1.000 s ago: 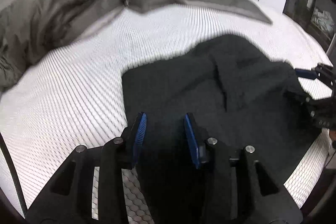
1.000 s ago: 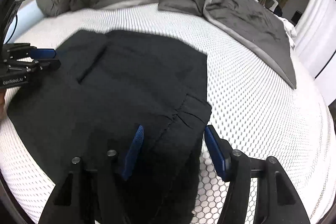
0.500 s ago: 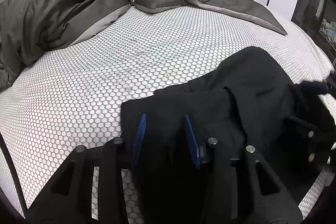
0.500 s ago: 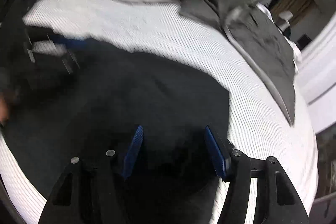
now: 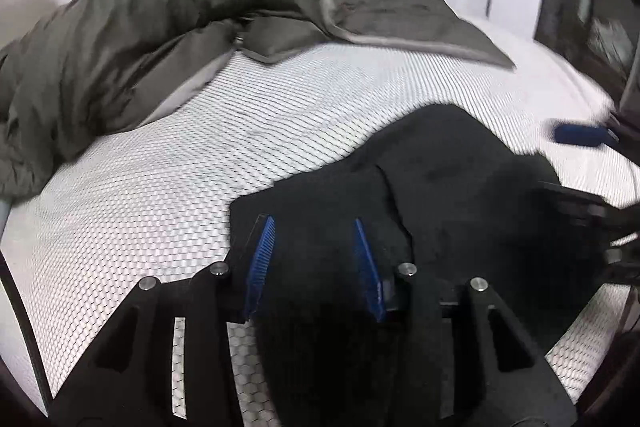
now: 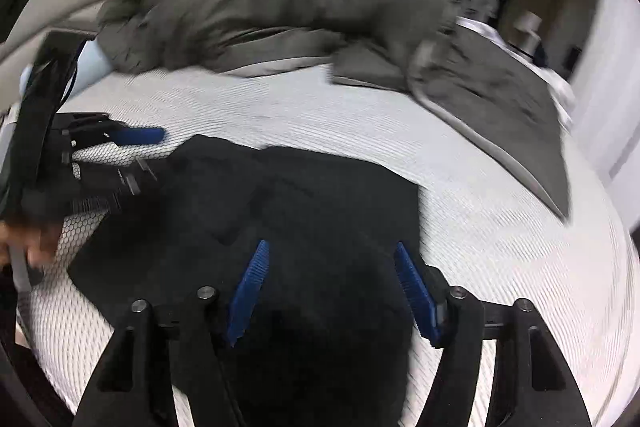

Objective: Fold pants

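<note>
Though your left hand-held gripper (image 5: pixel 312 255), half-open, pinched the pants (image 5: pixel 460 187), I couldn't tell whether your right hand-held gripper (image 6: pixel 332 287), jaws just closing round them, held, so that side could have slipped.

The bed (image 5: pixel 168 195) has a white honeycomb-patterned cover. Black pants (image 5: pixel 460 195) lie on its near side, and a rumpled grey duvet (image 5: pixel 160 27) is heaped along the far side.

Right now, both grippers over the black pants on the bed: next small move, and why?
Probably close both on the near edge and carry it toward the far edge. The black fabric pants lie partly folded on the white honeycomb-patterned mattress, cloth running between the blue pads of the left gripper and right gripper, though neither visibly pinches it. The right jaws have just been closing.
</note>
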Motion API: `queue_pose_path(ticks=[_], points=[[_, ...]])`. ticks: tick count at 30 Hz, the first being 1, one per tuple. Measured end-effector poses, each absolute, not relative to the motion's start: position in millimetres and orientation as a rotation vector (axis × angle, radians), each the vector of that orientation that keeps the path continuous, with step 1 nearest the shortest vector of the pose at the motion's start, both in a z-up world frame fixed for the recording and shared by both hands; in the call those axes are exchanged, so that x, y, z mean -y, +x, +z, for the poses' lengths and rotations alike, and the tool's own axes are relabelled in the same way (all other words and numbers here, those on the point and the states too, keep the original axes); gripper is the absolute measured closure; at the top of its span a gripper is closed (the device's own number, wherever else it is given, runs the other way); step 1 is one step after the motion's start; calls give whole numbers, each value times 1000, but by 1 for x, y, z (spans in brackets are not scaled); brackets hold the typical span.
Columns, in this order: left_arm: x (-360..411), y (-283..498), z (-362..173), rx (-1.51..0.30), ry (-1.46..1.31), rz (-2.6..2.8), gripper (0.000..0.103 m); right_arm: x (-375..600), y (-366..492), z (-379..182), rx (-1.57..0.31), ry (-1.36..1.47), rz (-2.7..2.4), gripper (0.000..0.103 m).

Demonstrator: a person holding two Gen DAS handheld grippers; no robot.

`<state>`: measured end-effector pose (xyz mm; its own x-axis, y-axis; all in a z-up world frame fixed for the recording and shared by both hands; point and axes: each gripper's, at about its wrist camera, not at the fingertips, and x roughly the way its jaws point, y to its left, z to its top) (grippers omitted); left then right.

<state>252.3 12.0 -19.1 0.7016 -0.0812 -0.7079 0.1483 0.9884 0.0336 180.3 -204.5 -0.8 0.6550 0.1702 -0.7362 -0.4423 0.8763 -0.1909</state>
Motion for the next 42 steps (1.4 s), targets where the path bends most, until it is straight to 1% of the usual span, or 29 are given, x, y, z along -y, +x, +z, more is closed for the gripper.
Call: queue_pose_path(ticks=[1,4,5,7,10,11,13,14,16,18,19,20,22,23,24,25,26,27,29,30,31,33,35,39,42], points=[[-10,257,-25,-807,89,-129,65,194,190,-7,-810,-374,377,51],[-12,268,-44,-869,34,-117,65,169,237,-44,-938,-377,384,57],[-14,269,-48,-874,16,-127,65,166,245,-59,-963,-434,334,57],[-20,270,-52,-876,-8,-154,65,183,248,-69,-959,-461,276,57],[-26,268,-52,-868,-24,-146,64,236,244,-64,-935,-455,166,57],[-27,267,-51,-869,-25,-141,64,260,246,-64,-956,-392,146,53],[-28,261,-44,-862,-24,-128,64,292,239,-53,-974,-194,221,52],[-26,253,-36,-846,-2,-119,64,300,225,-42,-948,-152,219,52],[-21,233,-18,-772,23,-128,64,292,194,-21,-857,-197,237,52],[-12,209,-5,-708,37,-159,52,278,167,-6,-772,-188,332,52],[-5,201,-4,-698,47,-176,39,270,162,-6,-766,-182,363,52],[2,195,-5,-698,64,-193,35,256,155,-11,-784,-184,404,52],[20,195,-24,-753,130,-219,35,240,156,-27,-826,-221,437,52],[27,198,-36,-795,166,-217,35,231,160,-44,-878,-280,420,52],[31,202,-52,-846,205,-204,35,230,164,-58,-919,-322,393,53],[29,201,-58,-851,206,-208,35,233,165,-65,-932,-332,389,58],[23,199,-58,-842,189,-217,34,244,164,-67,-934,-309,404,61],[19,196,-57,-841,182,-216,33,258,160,-60,-928,-263,418,67],[4,192,-55,-844,159,-202,24,291,154,-47,-918,-192,402,66],[-4,190,-56,-849,134,-193,24,303,151,-44,-912,-192,363,63],[-8,188,-56,-853,120,-195,24,320,147,-43,-914,-192,305,57],[-10,180,-51,-835,130,-177,25,348,143,-43,-920,-106,321,58],[-6,171,-40,-799,164,-162,34,364,134,-36,-910,-36,333,61],[14,156,-16,-709,130,-258,34,370,124,-21,-866,64,476,61],[37,158,-16,-716,132,-332,34,363,126,-34,-929,148,562,61]])
